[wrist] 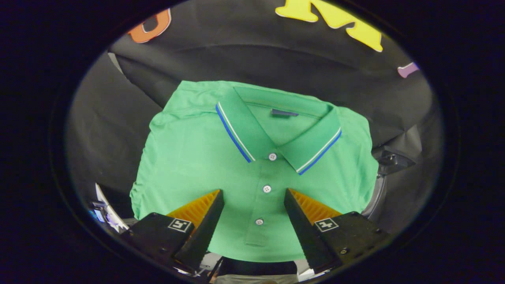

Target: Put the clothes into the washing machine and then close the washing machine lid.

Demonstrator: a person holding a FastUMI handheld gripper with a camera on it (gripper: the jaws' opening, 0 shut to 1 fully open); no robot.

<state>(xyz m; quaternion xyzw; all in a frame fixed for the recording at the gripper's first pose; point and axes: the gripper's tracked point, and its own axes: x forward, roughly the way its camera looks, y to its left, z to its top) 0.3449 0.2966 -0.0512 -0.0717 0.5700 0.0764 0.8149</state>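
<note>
A folded green polo shirt (197, 157) with a blue-and-white striped collar lies flat just ahead of my fingers, its button placket running down between them. My gripper (254, 195) hovers above the shirt's lower front, open, with the fingers apart on either side of the placket and nothing pressed between them. The shirt's lower hem reaches back under the fingers. A curved grey rim (376, 195), possibly part of the washing machine, peeks out past the shirt's right side.
Black cloth (276, 59) drapes behind and around the shirt. A small white-edged object (104, 211) sits beside the left finger, past the shirt's lower left corner. A dark bracket-like part (392, 161) shows to the right of the shirt.
</note>
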